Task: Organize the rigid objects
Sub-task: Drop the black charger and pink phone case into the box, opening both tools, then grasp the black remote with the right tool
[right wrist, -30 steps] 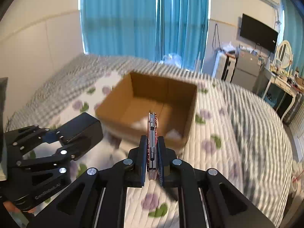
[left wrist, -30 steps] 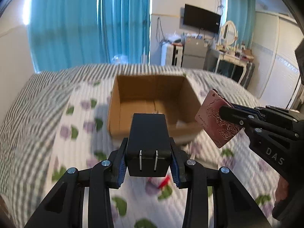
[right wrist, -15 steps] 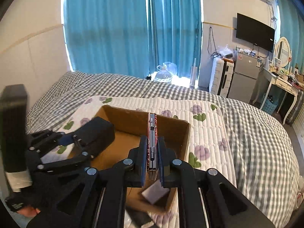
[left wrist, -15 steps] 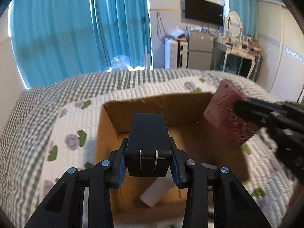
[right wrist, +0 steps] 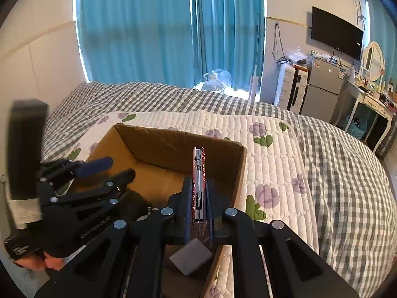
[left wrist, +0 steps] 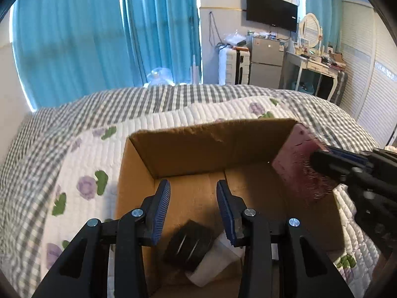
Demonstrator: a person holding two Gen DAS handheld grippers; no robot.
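Left tool (left wrist: 193,207) over quilted bed (left wrist: 173,119)

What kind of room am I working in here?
Most likely a bedroom: the open cardboard box sits on a bed with a grey checked cover, near blue curtains and a white dressing table.

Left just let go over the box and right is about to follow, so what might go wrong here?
1. The black charger lies on the white item; dropping the pink case there may knock them.
2. The right gripper holds it near the cardboard box wall, so it could catch the rim.
3. The left gripper hangs open close by.
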